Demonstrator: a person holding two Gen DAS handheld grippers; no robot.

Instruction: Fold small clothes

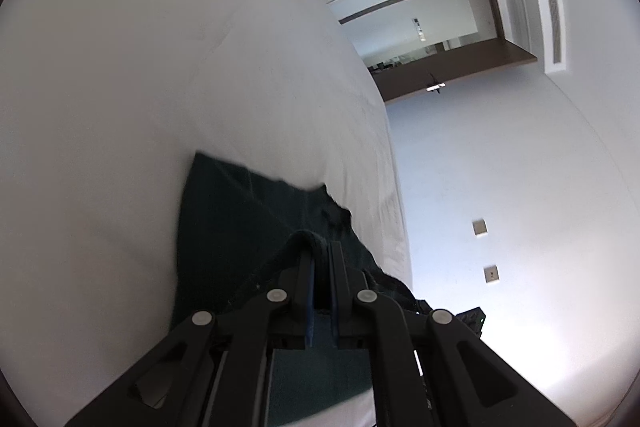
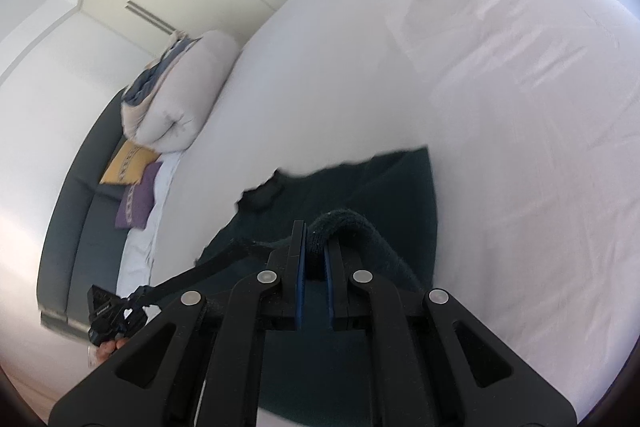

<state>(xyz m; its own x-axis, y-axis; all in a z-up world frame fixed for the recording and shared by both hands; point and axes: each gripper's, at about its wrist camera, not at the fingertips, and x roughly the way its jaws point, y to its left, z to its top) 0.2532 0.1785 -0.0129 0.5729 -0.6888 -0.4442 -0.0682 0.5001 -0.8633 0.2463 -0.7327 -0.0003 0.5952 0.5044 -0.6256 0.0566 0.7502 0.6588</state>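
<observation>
Black plastic all over the bottom of both views, that's the linkage of the two handheld grippers. The left gripper (image 1: 322, 255) has its blue-lined fingers pinched nearly together on a thick rolled edge of the dark green knit garment (image 1: 240, 227), which loops up over the fingertips. Same deal on the right gripper (image 2: 316, 239): jaws narrow, clamped on a chunky hem of the same dark cloth, with the fold humping up and trailing off to the right of the tips.

From each pair of fingers the garment spreads forward and away, lying partly on the white bedsheet (image 2: 480, 107). Its far edge looks blurry and a bit ragged in both views, so I can't tell how flat it sits there. Cloth also hangs under the grippers, close to the cameras.

Further out from the right gripper, up and to the left, there's a rolled-up white duvet with a blue-grey lining (image 2: 176, 91) at the bed's edge. Beyond that sits a dark grey sofa (image 2: 80, 195) with a yellow cushion (image 2: 128, 163) and a purple cushion (image 2: 138, 203). Low on the left of that view you can spot the other gripper's black body with a bit of the person's hand (image 2: 108, 349) holding it.

Out past the left gripper, to the right, is a pale floor (image 1: 500, 187) and a dark brown doorway frame (image 1: 460, 71).
</observation>
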